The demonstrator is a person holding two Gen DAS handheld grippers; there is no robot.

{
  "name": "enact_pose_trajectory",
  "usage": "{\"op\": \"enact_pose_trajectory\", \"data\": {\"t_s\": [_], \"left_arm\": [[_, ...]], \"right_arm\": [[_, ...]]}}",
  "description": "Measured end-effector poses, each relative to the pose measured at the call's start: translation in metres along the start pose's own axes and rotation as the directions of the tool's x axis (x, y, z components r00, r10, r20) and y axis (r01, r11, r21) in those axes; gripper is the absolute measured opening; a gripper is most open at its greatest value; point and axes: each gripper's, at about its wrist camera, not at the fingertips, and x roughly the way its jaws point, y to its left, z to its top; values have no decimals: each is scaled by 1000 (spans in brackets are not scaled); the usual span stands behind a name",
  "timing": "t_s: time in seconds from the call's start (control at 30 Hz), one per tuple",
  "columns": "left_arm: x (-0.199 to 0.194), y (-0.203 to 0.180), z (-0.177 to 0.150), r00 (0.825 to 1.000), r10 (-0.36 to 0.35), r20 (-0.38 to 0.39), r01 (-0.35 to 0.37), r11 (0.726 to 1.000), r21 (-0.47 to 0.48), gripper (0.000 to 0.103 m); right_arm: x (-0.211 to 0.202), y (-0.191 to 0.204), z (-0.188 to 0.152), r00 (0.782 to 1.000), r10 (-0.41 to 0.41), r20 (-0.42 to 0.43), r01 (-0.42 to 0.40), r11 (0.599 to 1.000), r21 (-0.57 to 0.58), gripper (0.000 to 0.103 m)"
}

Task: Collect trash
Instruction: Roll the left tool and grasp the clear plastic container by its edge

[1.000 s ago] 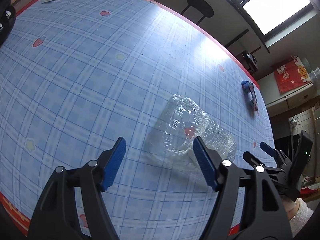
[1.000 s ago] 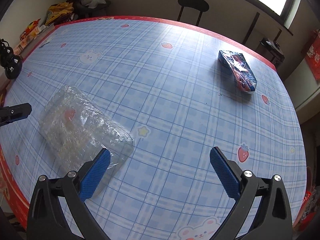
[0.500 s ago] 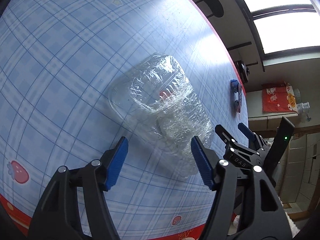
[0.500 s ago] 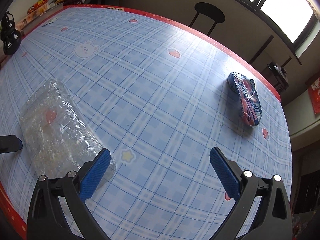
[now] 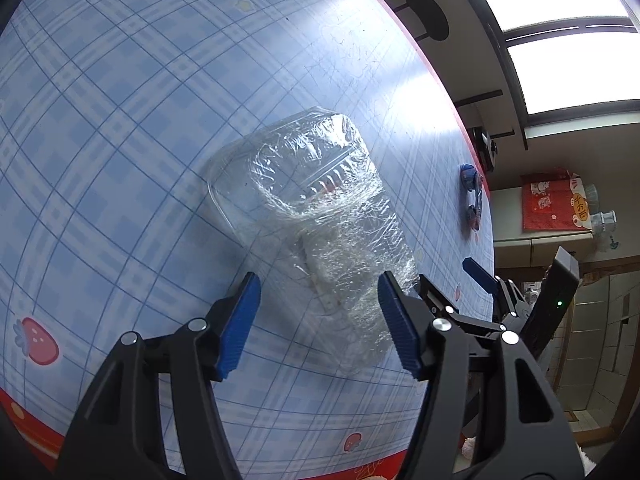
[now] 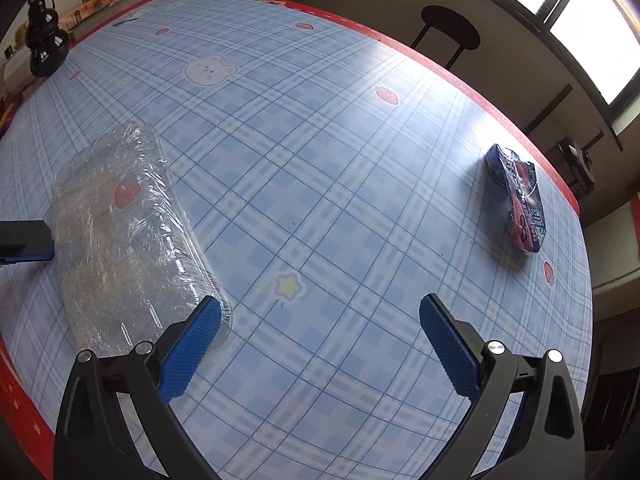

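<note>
On the table, at 6 o'clock: blue plaid tablecloth with a red border [image 6: 320, 168], printed with strawberries, bears and stars.
Task object: clear plastic clamshell tray wrapped in crinkled cling film [image 5: 320, 216], lying flat near the table's front edge; in the right wrist view it [image 6: 128, 232] sits at 9 o'clock.
Second item: blue and red foil snack wrapper [image 6: 518, 200], well apart at 2 o'clock, near the far red edge.
Left gripper [image 5: 316, 320]: blue-padded jaws apart, straddling the tray's near end; the pad at 3 o'clock overlaps the film's edge, the pad at 9 o'clock stands clear of it. No squeeze on the film is visible.
Recent change, left: jaws have just been closing, with the tray's near end between them; compared with a second ago the view has rolled and the tray fills more of the frame, so the gripper has come closer.
Right gripper [image 6: 320, 332]: jaws wide apart over bare cloth; its 9 o'clock pad overlaps the tray's corner, contact not discernible. Its tips also show at 4 o'clock in the left wrist view [image 5: 452, 284].
Recent change, right: the view has rolled since a second ago; its opening looks unchanged.
Interpretation: approach looks complete and grasp begun; the thin, slippery film may crumple or slide under the pads.
Background: black round stool [image 6: 450, 34] beyond the table at 1 o'clock.
</note>
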Motion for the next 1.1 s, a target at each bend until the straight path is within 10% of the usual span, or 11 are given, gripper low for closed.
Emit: {"op": "enact_pose_trajectory", "data": {"t_s": [0.83,1.1], "left_arm": [[-2,7,7,999,-45,25,47,993,-106,66],[-19,-9,22,971,-233,55,237,968,-89,66]], "right_arm": [[2,22,3,999,38,-38,-36,998,42,97],[2,13,-5,997,54,-47,-49,994,103,96]]}}
